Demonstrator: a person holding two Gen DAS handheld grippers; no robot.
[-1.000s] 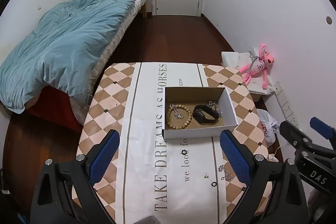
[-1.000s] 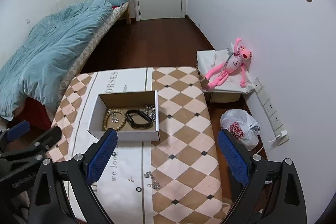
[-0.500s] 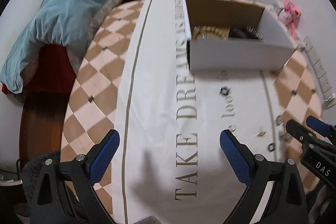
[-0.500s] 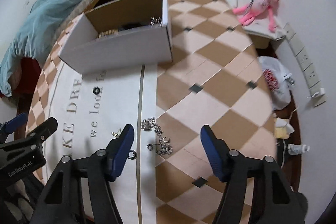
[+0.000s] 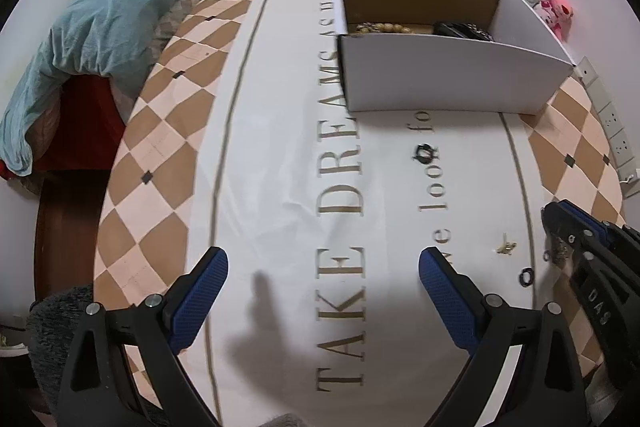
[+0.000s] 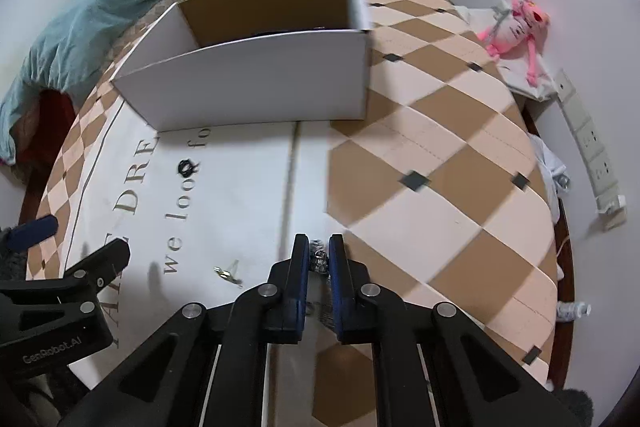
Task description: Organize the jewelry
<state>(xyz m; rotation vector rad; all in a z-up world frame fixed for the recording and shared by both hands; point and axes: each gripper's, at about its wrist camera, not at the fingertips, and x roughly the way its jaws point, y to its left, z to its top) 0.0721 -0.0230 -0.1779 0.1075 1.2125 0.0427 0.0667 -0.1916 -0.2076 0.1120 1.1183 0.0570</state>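
My right gripper (image 6: 319,247) is down on the table with its jaws nearly closed around a silver chain (image 6: 319,259); it also shows in the left wrist view (image 5: 560,227). My left gripper (image 5: 322,267) is open and empty above the tablecloth. A white cardboard box (image 5: 440,75) (image 6: 256,83) holds a wooden bead bracelet (image 5: 380,27) and a black band (image 5: 460,29). On the cloth lie a black ring (image 5: 424,155) (image 6: 186,167), a small gold piece (image 5: 506,247) (image 6: 226,273) and another black ring (image 5: 526,277).
The table has a checked cloth (image 6: 440,147) with gold lettering. A bed with a blue duvet (image 5: 100,27) is to the left. A pink plush toy (image 6: 516,27) and wall sockets (image 6: 592,147) are to the right.
Both grippers have come down low over the table. The right gripper's jaws went from wide open to nearly closed around the silver chain. The left stayed open.
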